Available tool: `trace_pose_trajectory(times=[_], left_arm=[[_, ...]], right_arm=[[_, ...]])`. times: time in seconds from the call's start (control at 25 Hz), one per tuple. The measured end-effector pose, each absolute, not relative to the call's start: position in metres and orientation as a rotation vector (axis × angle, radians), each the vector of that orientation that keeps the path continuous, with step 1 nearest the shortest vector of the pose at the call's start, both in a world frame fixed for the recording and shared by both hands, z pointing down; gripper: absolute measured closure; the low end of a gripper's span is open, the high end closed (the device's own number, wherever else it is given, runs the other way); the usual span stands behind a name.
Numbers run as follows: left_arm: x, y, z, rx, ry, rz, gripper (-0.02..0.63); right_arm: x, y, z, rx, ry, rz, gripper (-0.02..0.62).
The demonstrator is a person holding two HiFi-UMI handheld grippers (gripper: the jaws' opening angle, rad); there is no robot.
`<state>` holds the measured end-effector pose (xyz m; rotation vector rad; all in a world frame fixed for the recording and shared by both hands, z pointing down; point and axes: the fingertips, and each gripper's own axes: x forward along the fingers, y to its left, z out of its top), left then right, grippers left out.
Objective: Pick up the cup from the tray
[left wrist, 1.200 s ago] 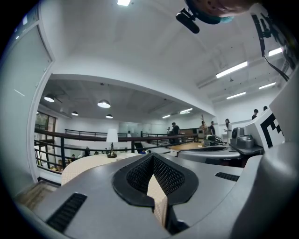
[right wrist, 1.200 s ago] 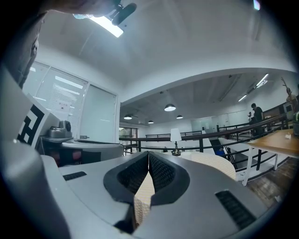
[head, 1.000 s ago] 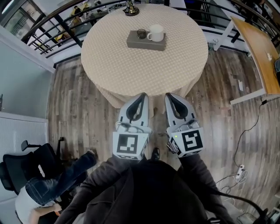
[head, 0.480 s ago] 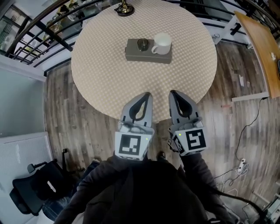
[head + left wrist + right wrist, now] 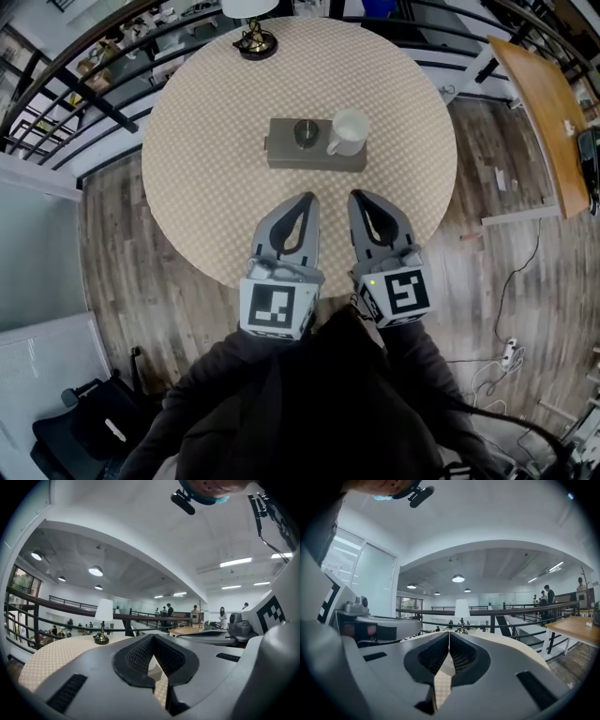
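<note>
In the head view, a round table [image 5: 202,178] covered in a pale checked cloth stood on a wooden plank floor [image 5: 112,272], and a grey tray [image 5: 314,161] lay near its middle. The white cup [image 5: 349,130] stood upright on the tray's right end, its handle towards the left, with a small dark metal pot [image 5: 305,133] just beside it on the same tray. A lamp [image 5: 253,36] with a brass foot stood at the table's far edge, close to a black railing [image 5: 94,89]. The left gripper [image 5: 307,198] and the right gripper [image 5: 358,195] were held side by side over the table's near edge, both pointing towards the tray and well short of it, touching nothing. A wooden desk [image 5: 544,103] stood off to the right. In the left gripper view, the left gripper [image 5: 153,637] had its jaws brought together at the tips with nothing clamped between them; the lamp [image 5: 103,620] rose beyond on the left, and the right gripper's marker cube [image 5: 268,613] showed at the right. In the right gripper view, the right gripper [image 5: 449,633] likewise had its jaws pressed together and empty, the lamp [image 5: 462,613] stood straight ahead, and the left gripper [image 5: 375,626] lay alongside at the left.
</note>
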<state>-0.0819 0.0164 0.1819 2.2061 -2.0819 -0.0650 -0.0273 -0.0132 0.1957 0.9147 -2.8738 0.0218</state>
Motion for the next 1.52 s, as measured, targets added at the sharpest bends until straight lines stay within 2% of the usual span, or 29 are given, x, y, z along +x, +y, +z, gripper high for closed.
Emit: trace_pose_trajectory(times=[0.24, 0.88, 0.92, 1.0, 1.52], left_arm=[[-0.094, -0.005, 0.185, 2.188, -2.091, -0.036, 0.601], [-0.107, -0.073, 0.264, 2.082, -2.038, 0.037, 0.601], [-0.109, -0.073, 0.268, 2.075, -2.036, 0.047, 0.601], [-0.112, -0.072, 0.277, 2.058, -2.031, 0.072, 0.601], [-0.137, -0.072, 0.317, 1.984, -1.991, 0.144, 0.601]], right_arm=[[-0.038, -0.039, 0.201, 0.912, -2.871, 0.040, 0.588], [-0.075, -0.102, 0.302, 0.771, -2.832, 0.240, 0.586], [-0.076, -0.103, 0.309, 0.769, -2.820, 0.257, 0.579], [-0.079, -0.106, 0.324, 0.768, -2.791, 0.300, 0.496], [-0.104, -0.126, 0.364, 0.864, -2.691, 0.366, 0.492]])
